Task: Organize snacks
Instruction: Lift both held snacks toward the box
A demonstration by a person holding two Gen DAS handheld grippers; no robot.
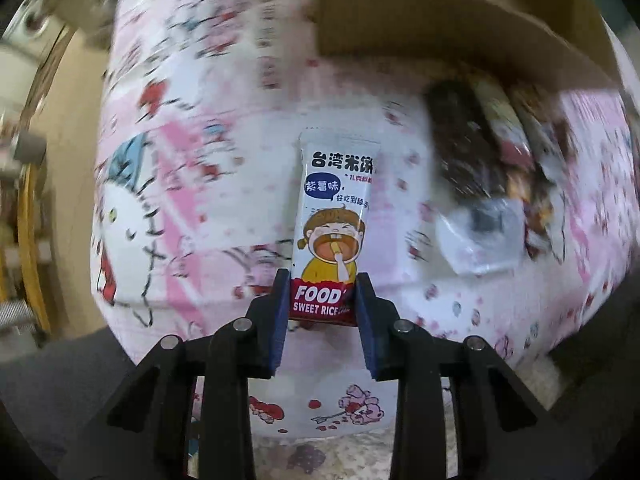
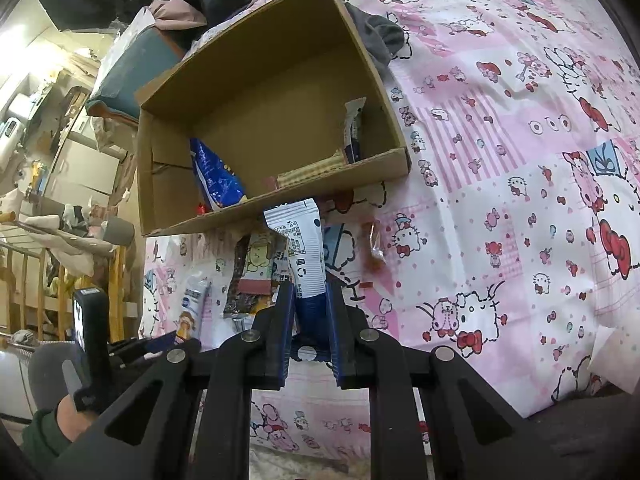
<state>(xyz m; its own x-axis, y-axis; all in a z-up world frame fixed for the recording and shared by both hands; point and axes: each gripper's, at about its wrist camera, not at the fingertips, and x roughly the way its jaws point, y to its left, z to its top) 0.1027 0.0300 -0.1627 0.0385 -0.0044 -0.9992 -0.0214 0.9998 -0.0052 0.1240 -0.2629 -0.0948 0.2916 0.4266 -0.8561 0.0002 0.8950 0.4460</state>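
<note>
My left gripper [image 1: 323, 280] is shut on a white rice-cake snack packet [image 1: 334, 216] with a cartoon child and a red "FOOD" band, held above the pink cartoon bedsheet [image 1: 200, 160]. My right gripper [image 2: 310, 288] is shut on a white and blue snack packet [image 2: 302, 252], held just in front of the open cardboard box [image 2: 192, 220]. The box holds a blue bag [image 2: 214, 176], a wafer-like snack [image 2: 312, 170] and an upright packet [image 2: 354, 128]. The left gripper with its packet [image 2: 194, 304] also shows in the right wrist view, at lower left.
Loose snacks lie on the sheet near the box: dark packets [image 1: 464, 144], a clear wrapper [image 1: 480, 232], a packet with a cartoon face [image 2: 256, 264] and a small orange candy [image 2: 374, 248]. The box corner [image 1: 460, 20] is blurred. Clothes and furniture crowd the left [image 2: 60, 140].
</note>
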